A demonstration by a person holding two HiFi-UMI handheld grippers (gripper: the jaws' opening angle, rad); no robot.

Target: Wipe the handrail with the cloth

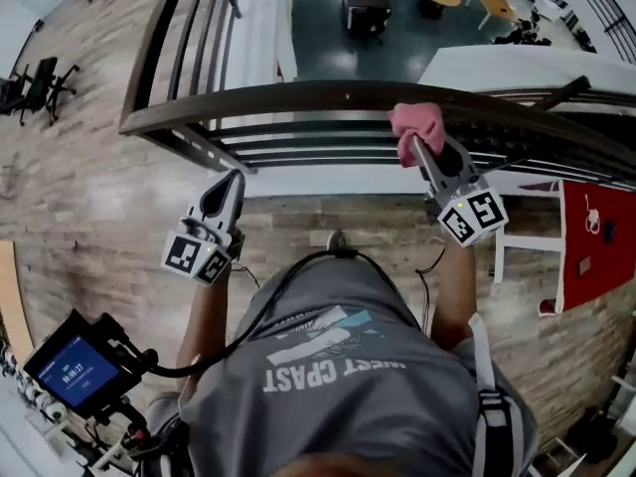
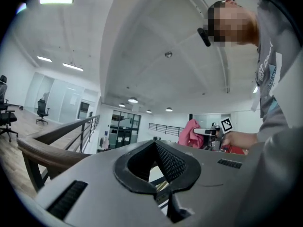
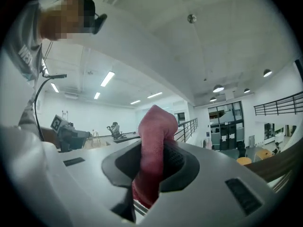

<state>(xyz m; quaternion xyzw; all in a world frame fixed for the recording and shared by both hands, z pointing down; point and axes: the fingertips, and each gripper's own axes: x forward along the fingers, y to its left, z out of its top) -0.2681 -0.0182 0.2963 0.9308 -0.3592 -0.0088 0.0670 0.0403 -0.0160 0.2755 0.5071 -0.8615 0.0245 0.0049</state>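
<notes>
The jaws of the right gripper [image 3: 154, 143] are pressing together on the pink cloth [image 3: 155, 126], which is bunching up above them and hanging down below. In the head view, that right gripper [image 1: 418, 149] is holding the cloth [image 1: 415, 125] against the top of the dark curved handrail [image 1: 288, 96], right of its middle. The jaws of the left gripper [image 2: 156, 150] are sitting closed with nothing between them. The left gripper [image 1: 232, 180] is pointing toward the handrail from the near side, apart from it, above the wooden floor [image 1: 89, 177].
</notes>
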